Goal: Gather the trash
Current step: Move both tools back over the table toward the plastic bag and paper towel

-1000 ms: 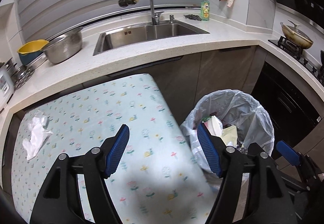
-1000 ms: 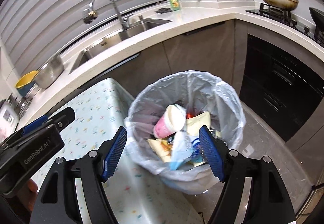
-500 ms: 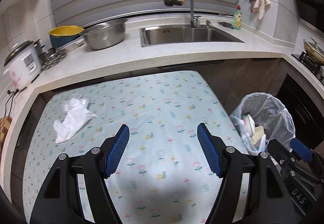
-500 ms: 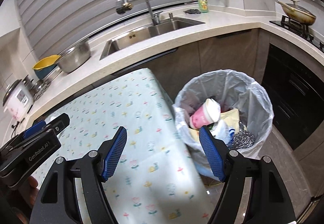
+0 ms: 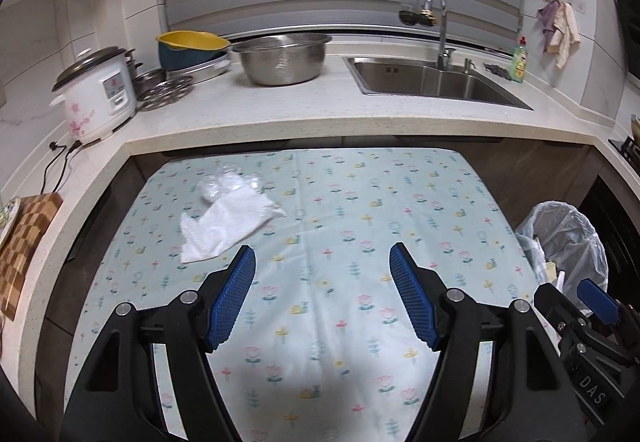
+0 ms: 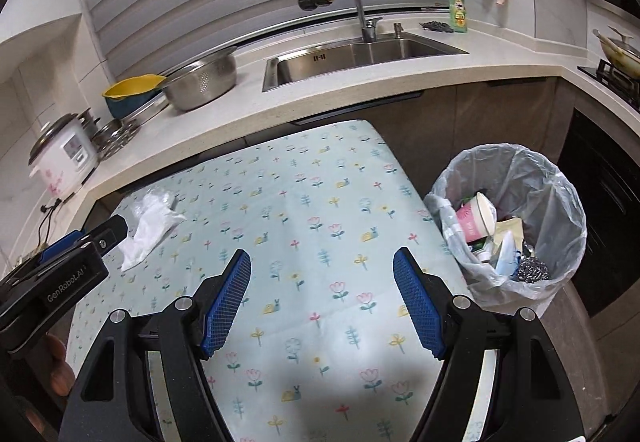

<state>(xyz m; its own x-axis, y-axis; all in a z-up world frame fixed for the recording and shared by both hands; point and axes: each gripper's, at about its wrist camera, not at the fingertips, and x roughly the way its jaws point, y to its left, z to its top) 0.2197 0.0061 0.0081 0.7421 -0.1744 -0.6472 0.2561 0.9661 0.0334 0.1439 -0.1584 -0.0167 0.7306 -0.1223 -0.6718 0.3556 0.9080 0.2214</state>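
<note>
1. The room is a kitchen: a pale speckled counter (image 5: pixel 280 114) runs along a wall of grey slatted blinds and turns a corner at the right, with dark cabinet fronts below it.
2. A table (image 5: pixel 340 226) under a light blue cloth printed with small flowers and snails stands just in front of the counter – it fills the middle of both views.
3. A steel sink (image 5: pixel 432 82) with a curved tap is set into the counter; a steel colander bowl (image 5: pixel 284 58), a yellow-rimmed bowl and a white rice cooker (image 5: pixel 100 94) stand further left.
4. A trash bin (image 6: pixel 516 218) lined with a clear bag stands on the floor just off the table's right edge, holding a pink cup, wrappers and a steel scourer.
5. The white crumpled tissue (image 5: pixel 224 226) lies on the far-left part of the cloth, beside a bit of clear plastic (image 5: pixel 228 182). Its long axis runs diagonally – near-left corner to far-right tip – and the narrow end points toward the sink side.
6. The left gripper (image 5: pixel 322 262) hangs over the cloth with jaws wide apart and nothing between them, the tissue just left of its left pad.
7. The right gripper (image 6: pixel 322 266) is likewise spread wide and empty, over the table's middle.
</note>
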